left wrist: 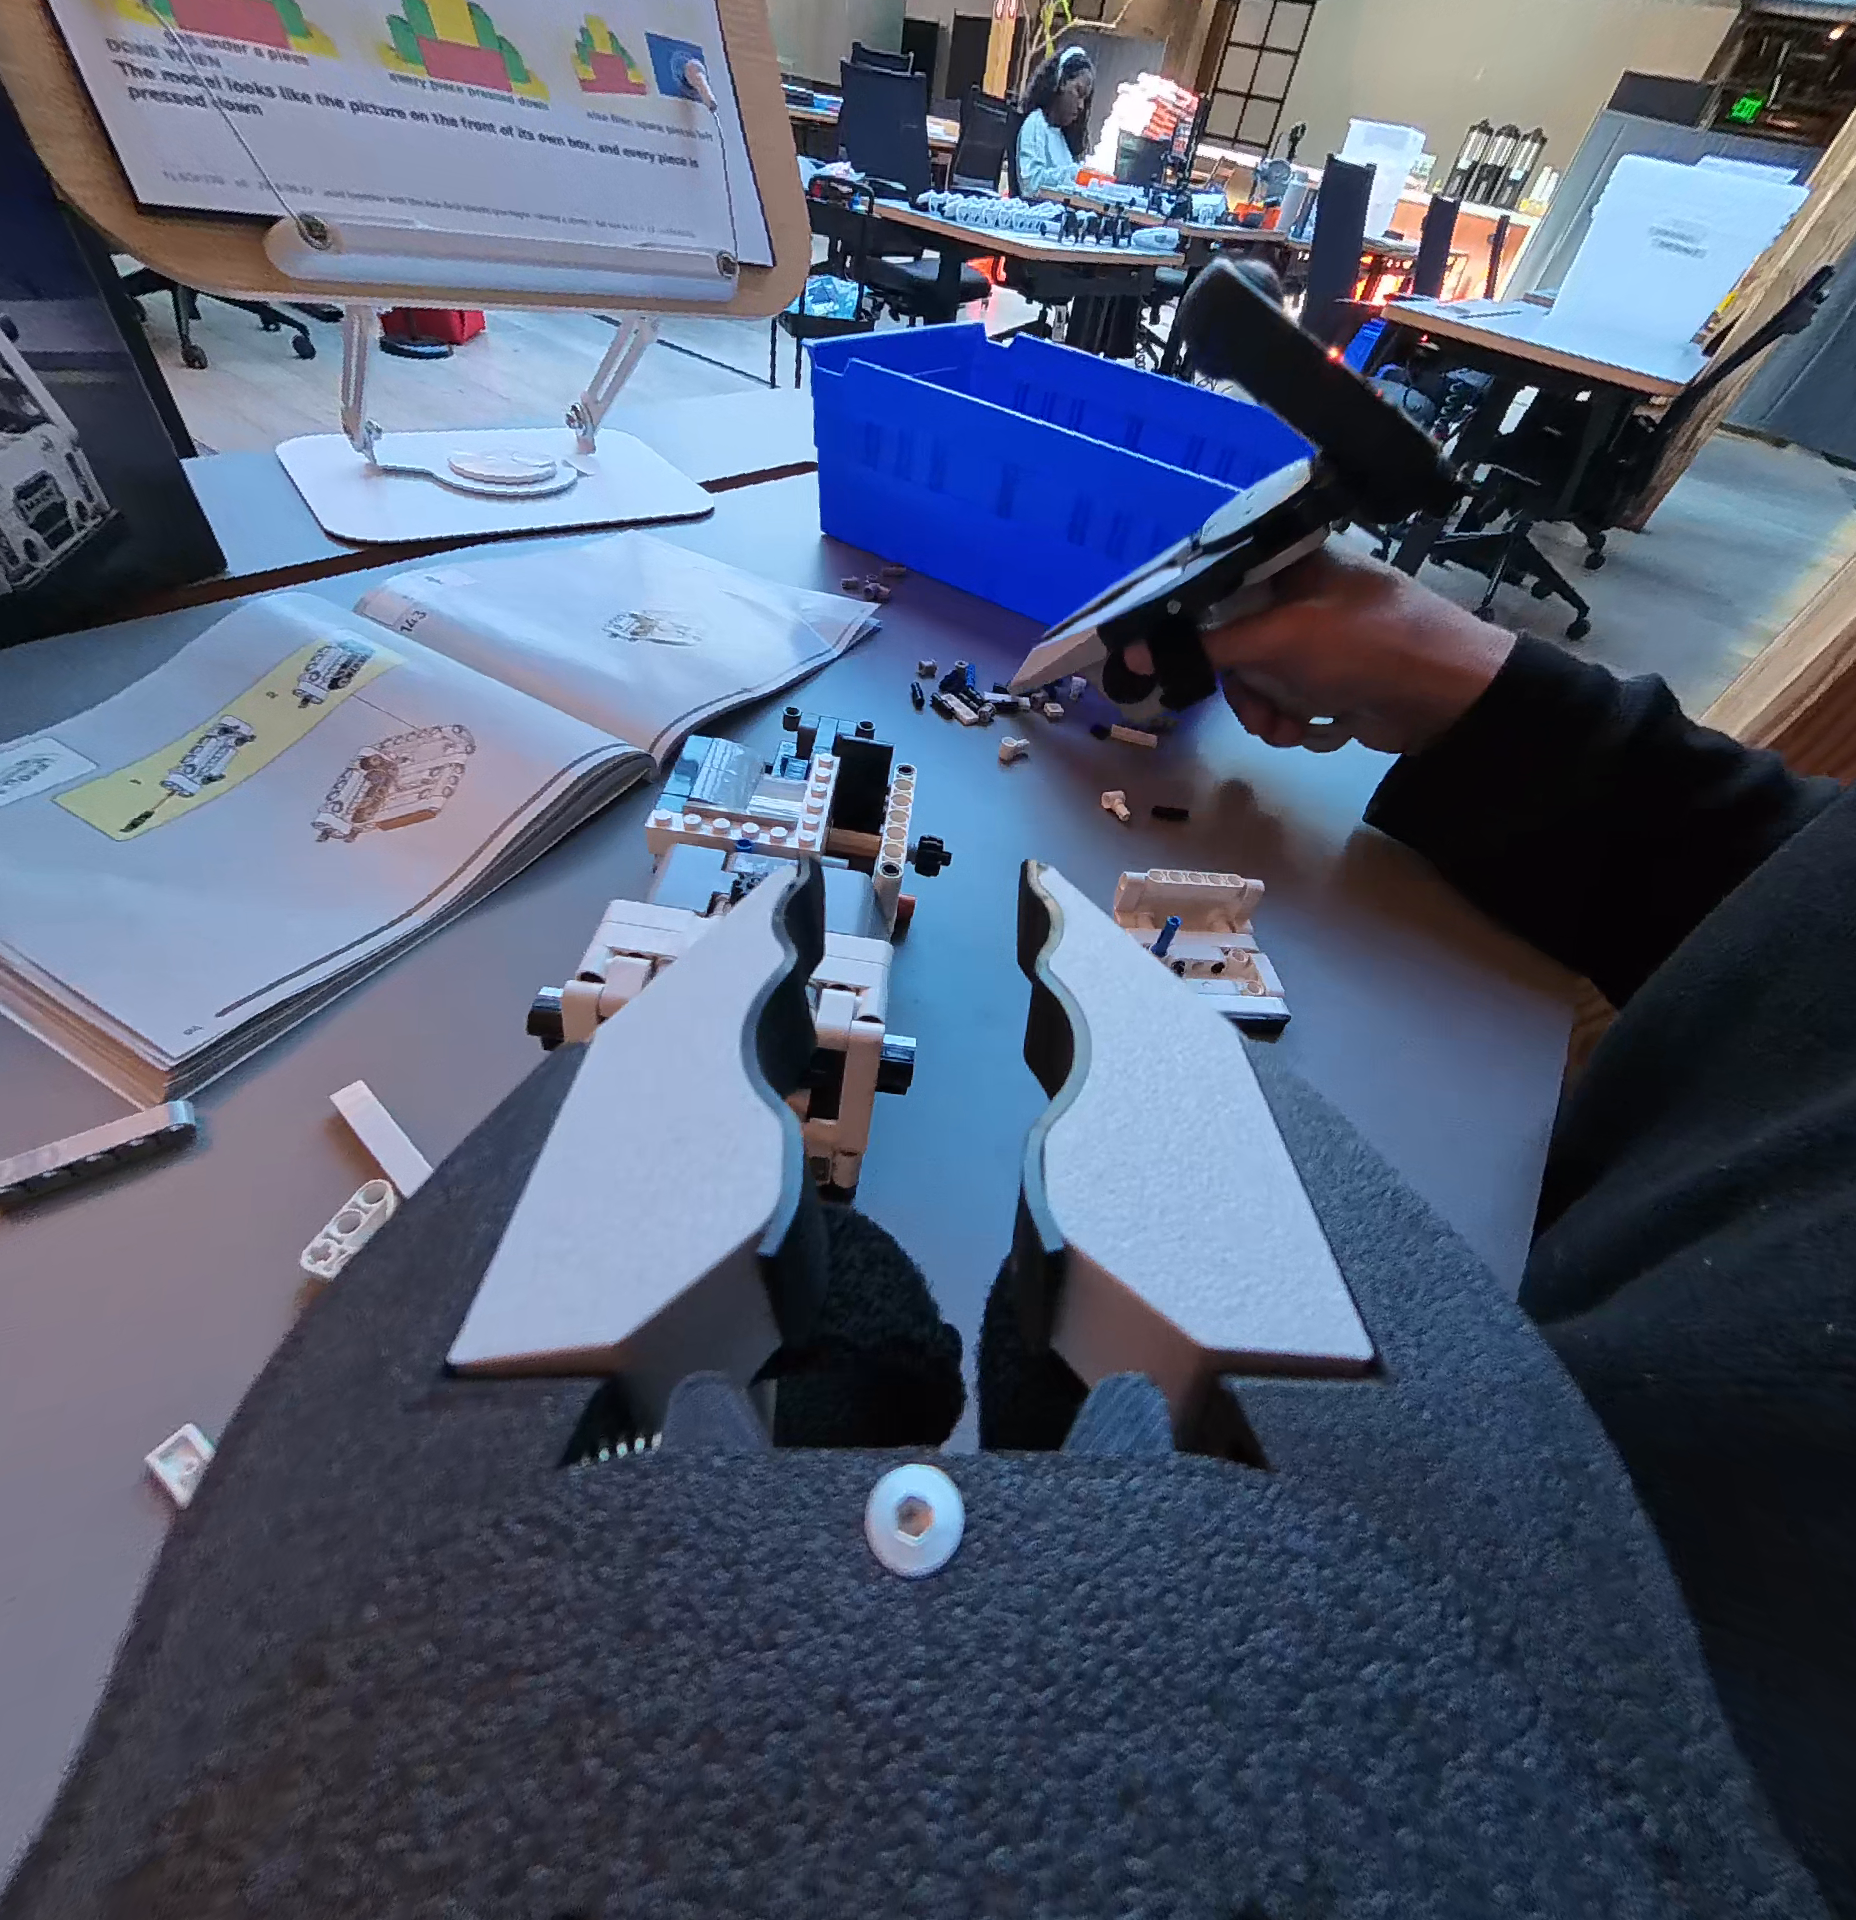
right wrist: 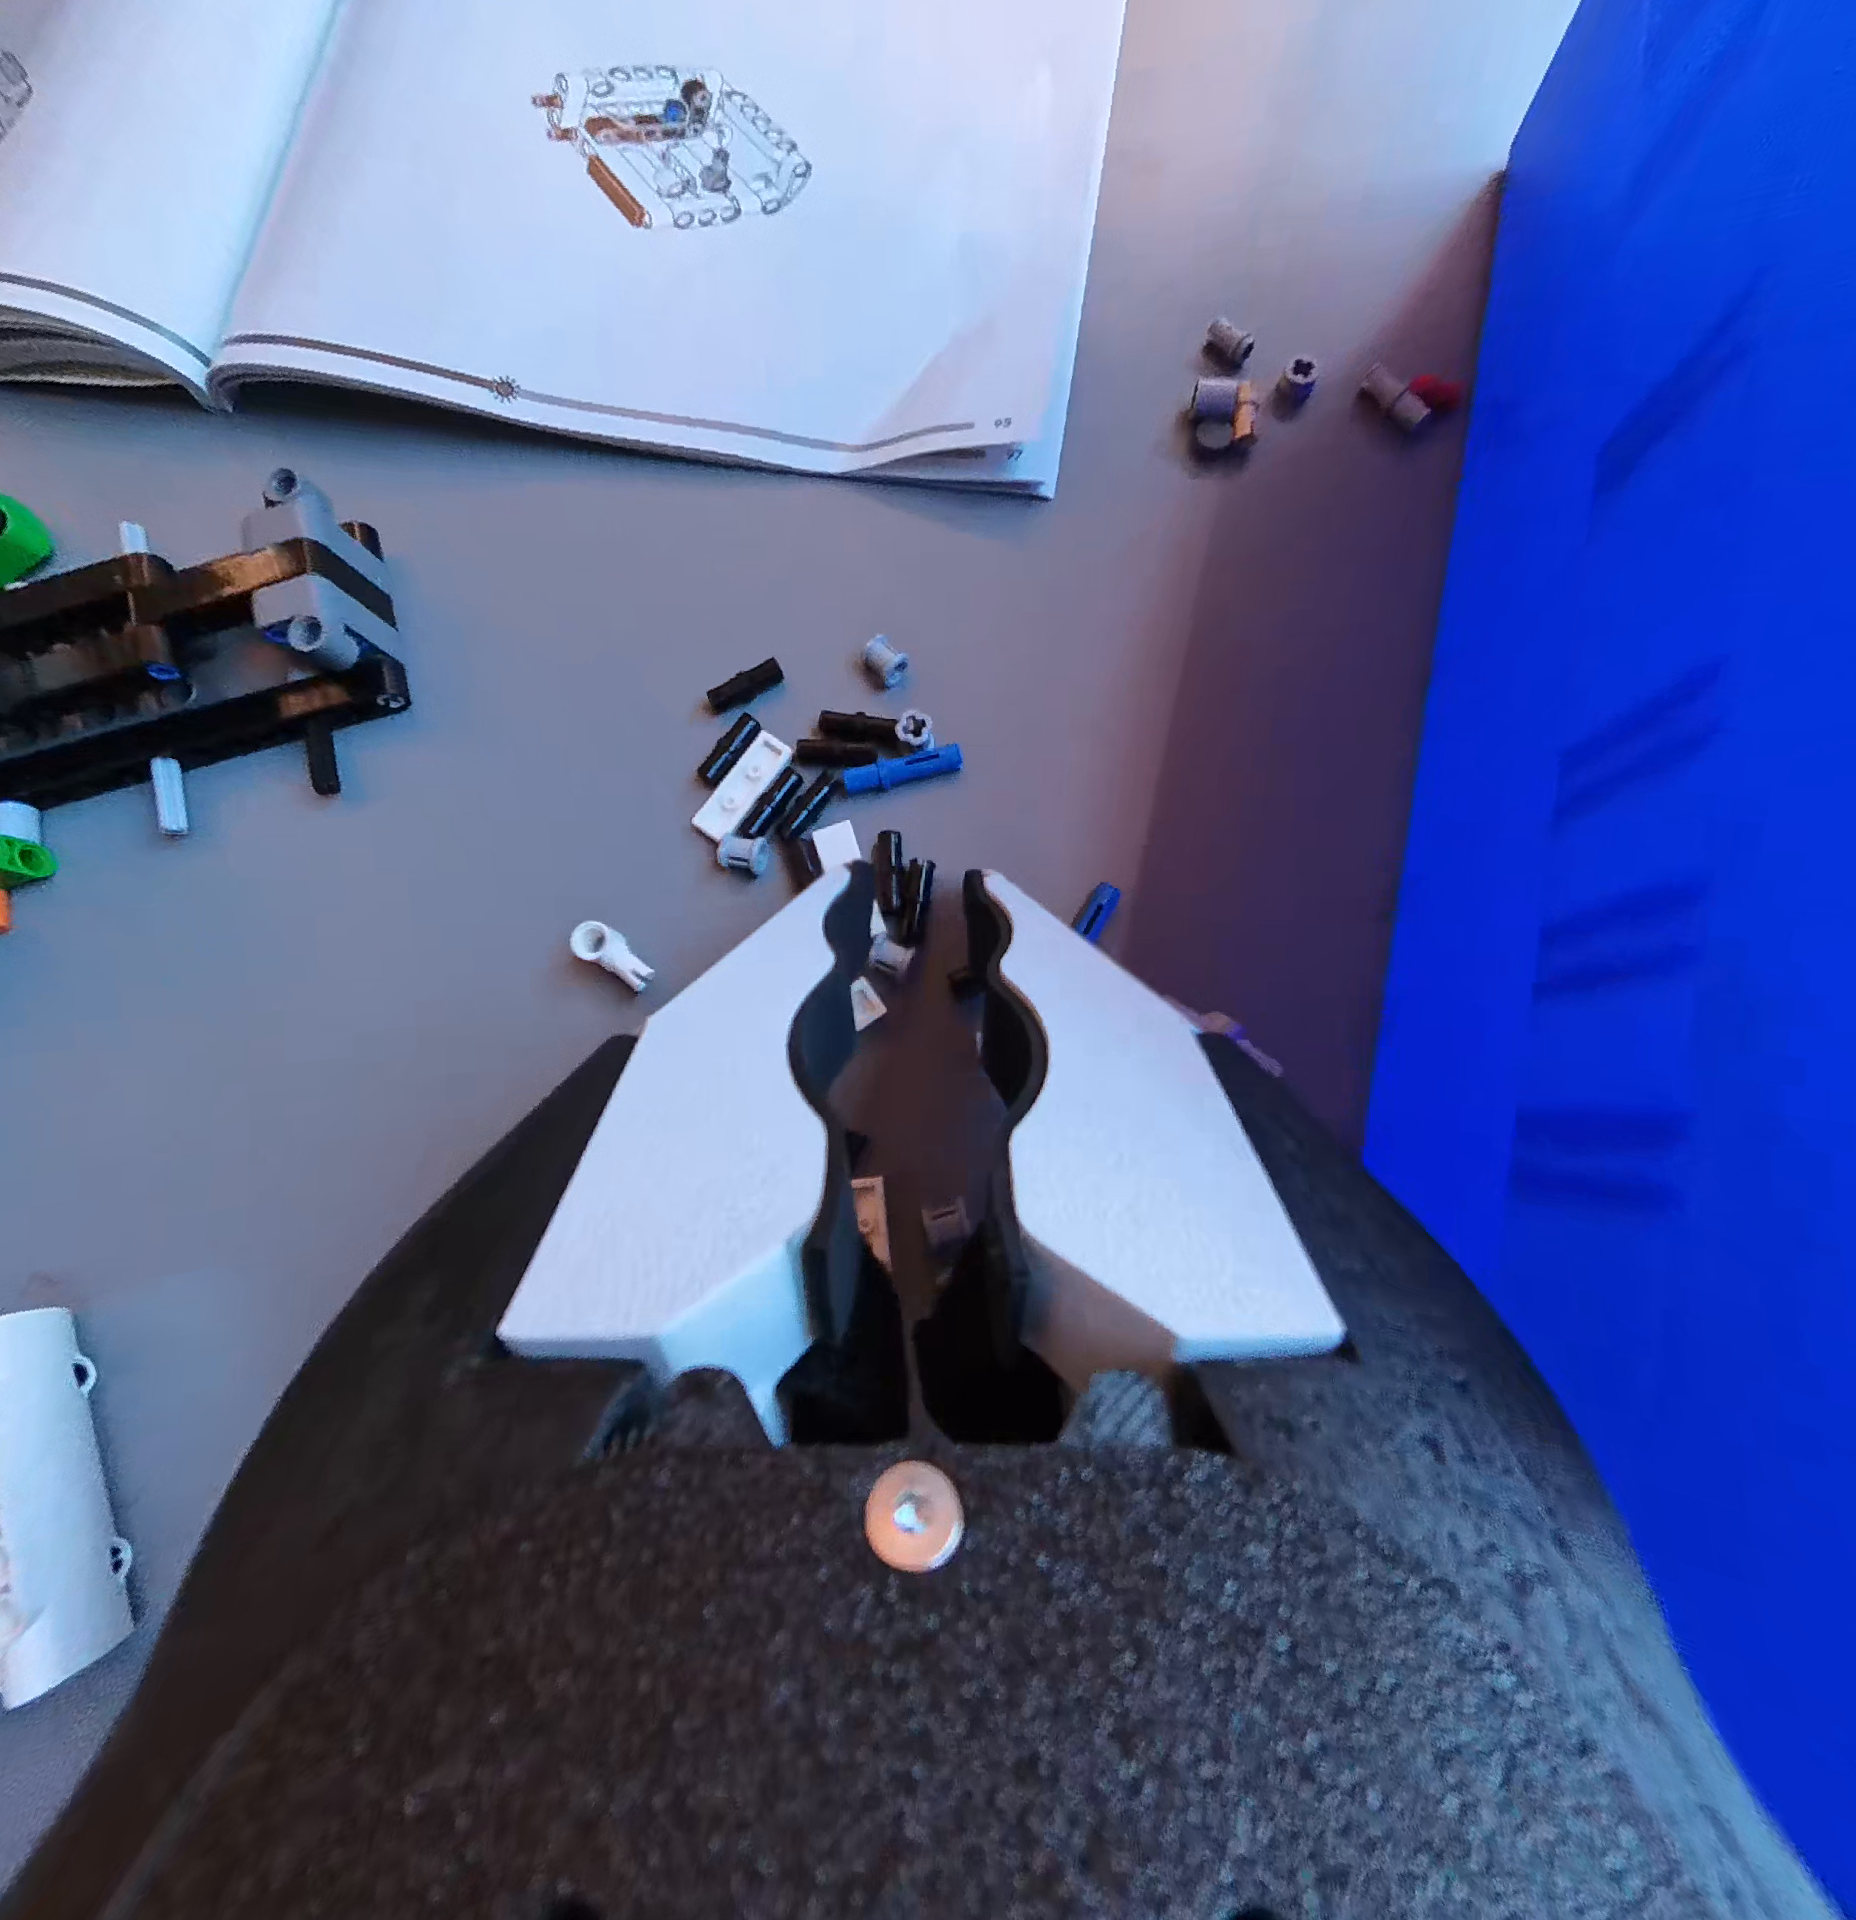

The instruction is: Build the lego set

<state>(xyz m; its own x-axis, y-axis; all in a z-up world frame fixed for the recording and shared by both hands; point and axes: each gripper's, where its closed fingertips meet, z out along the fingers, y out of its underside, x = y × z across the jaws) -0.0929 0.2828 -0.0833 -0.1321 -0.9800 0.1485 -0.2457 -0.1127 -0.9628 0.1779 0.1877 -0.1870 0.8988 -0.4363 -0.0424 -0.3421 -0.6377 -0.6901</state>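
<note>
A: Dark grey table (left wrist: 1007, 997) in an open workshop; desks and office chairs at 1 o'clock in the left wrist view. Where does the build sit?

B: Partly built lego model (left wrist: 768, 883), white, grey and black, lies at 12 o'clock from the left gripper (left wrist: 919, 883), partly behind its left finger. A smaller white sub-assembly (left wrist: 1204, 935) lies just beside the right finger, at 1 o'clock.

A: Left gripper state?

B: Released. Its 2 fingers stand apart with bare table between them, nothing held.

A: And the right gripper (right wrist: 919, 883)?

B: Jaws nearly together, a narrow gap left. Tips point down into the pile of small pins and connectors (right wrist: 810, 769). Black pins (right wrist: 900, 883) show in the gap at the tips; I cannot tell whether any is pinched or only lies beneath.

A: Surroundings?

B: Blue bin (right wrist: 1682, 831) at 3 o'clock in the right wrist view, just beside the gripper. Open instruction booklet (left wrist: 311, 769) at 10 o'clock in the left wrist view. White stand with a printed sheet (left wrist: 467, 208) at 11 o'clock, behind the booklet. Black frame piece with grey connectors (right wrist: 207, 665) at 9 o'clock in the right wrist view, well apart from the pile.
</note>
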